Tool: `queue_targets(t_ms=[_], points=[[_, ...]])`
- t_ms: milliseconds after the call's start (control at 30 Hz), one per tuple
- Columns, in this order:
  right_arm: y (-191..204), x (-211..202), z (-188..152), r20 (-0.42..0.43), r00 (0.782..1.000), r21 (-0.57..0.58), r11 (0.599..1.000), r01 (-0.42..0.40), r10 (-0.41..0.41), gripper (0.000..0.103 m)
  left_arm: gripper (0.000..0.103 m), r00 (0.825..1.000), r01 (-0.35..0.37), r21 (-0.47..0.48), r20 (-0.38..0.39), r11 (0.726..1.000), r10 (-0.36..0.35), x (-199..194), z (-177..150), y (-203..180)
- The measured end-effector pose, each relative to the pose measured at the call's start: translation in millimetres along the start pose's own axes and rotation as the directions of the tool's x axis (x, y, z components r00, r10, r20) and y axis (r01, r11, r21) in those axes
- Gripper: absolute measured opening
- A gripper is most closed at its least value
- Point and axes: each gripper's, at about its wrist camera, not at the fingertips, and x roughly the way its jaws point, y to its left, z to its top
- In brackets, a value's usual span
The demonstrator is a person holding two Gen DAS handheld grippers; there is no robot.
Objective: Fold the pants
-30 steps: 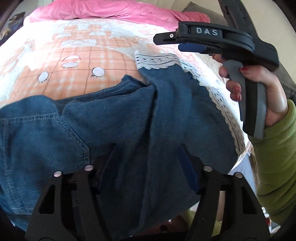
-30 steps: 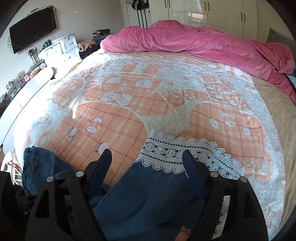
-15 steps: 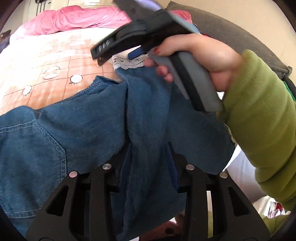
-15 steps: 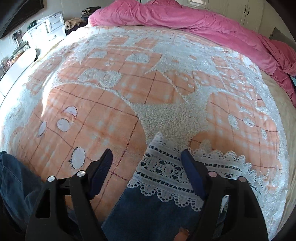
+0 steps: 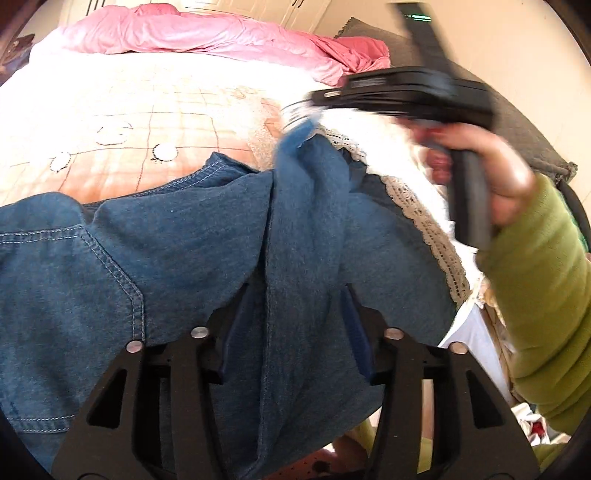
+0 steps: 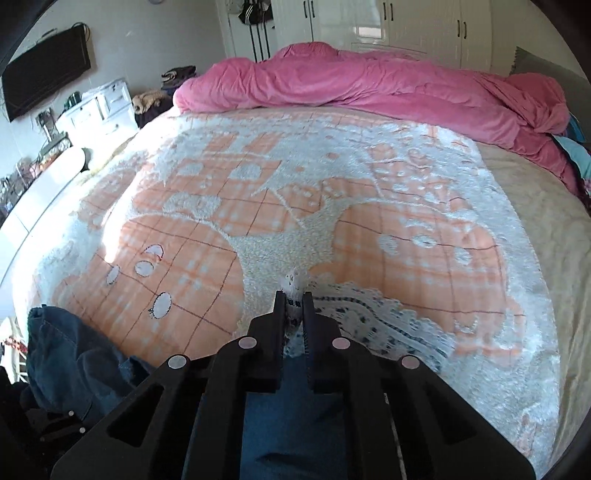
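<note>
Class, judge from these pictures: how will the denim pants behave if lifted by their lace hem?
The pants are probably floppy: they crease around the left gripper. The lace hem, pinched in the right gripper, looks delicate and may stretch. The rest would likely hang.

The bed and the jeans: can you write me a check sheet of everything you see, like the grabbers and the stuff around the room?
Surface: bed with an orange and white blanket.
Job's things: blue denim pants with a white lace hem, lying at the near edge of the bed.
Clutter: pink duvet bunched at the far end.
Grippers: left gripper closed on a fold of the pants; right gripper shut on the lace hem.
Cables: nothing seen.
Surroundings: wall television, white drawers, white wardrobe doors, a green sleeve.
</note>
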Motion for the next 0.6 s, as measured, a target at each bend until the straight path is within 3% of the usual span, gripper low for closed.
queue_targets(t_ms=[133,200,367,600], points=[[-28.5,-53.4,-15.6,0.079,0.997,0.096,0.995,-0.015,0.007,0.008,0.0,1.0,-0.007,0.004,-0.012,1.0,0.007,3.7,-1.7,-3.6],[-39.2,-76.9,-26.7,0.111,0.994,0.14,0.99,-0.028,0.012,0.008,0.0,1.0,0.008,0.018,-0.006,1.0,-0.008,0.0,-1.3,-5.9],[-51.7,-125.5,-68.3,0.132,0.991,0.211,0.976,-0.055,0.028,0.008,0.0,0.998,-0.032,0.106,0.052,0.994,0.027,-28.2,4.3,-18.6],[-54.0,-164.8,-142.4,0.081,0.995,0.287,0.955,-0.077,0.056,0.008,0.0,0.996,-0.089,0.227,-0.002,0.97,0.092,-42.1,-12.8,-38.6]])
